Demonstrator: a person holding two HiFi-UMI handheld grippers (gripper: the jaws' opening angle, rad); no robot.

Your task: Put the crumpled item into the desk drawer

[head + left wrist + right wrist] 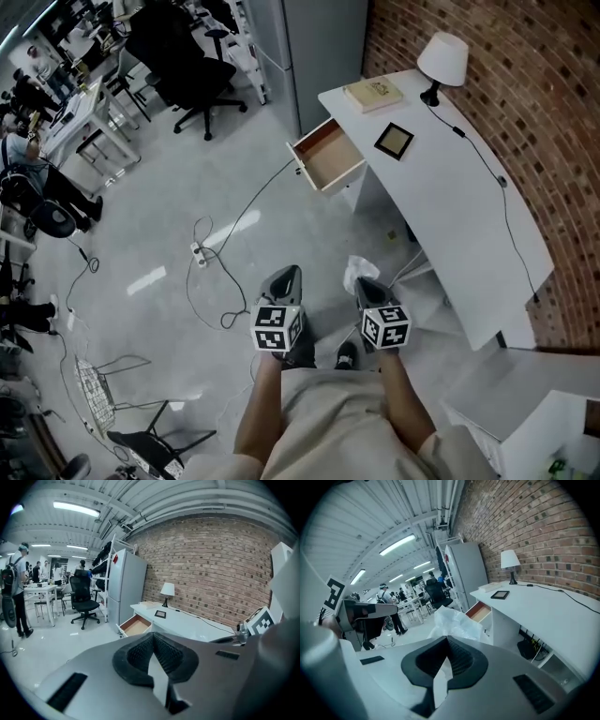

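My right gripper (365, 283) is shut on a crumpled white plastic item (357, 271), held at waist height over the floor. In the right gripper view the crumpled item (455, 622) bulges out past the closed jaws of the right gripper (446, 640). The left gripper (287, 277) is beside it, shut and holding nothing, and in its own view the left gripper (152, 636) shows its pads meeting. The white desk (459, 216) runs along the brick wall ahead and to the right. Its wooden drawer (326, 156) stands pulled open at the far end, and the drawer (136, 626) (480, 611) looks empty.
A lamp (442, 58), a book (372, 93) and a dark frame (394, 140) sit on the desk's far end. A cable (223, 246) and power strip (198, 251) lie on the floor. An office chair (187, 70), grey cabinet (319, 37) and people stand farther off.
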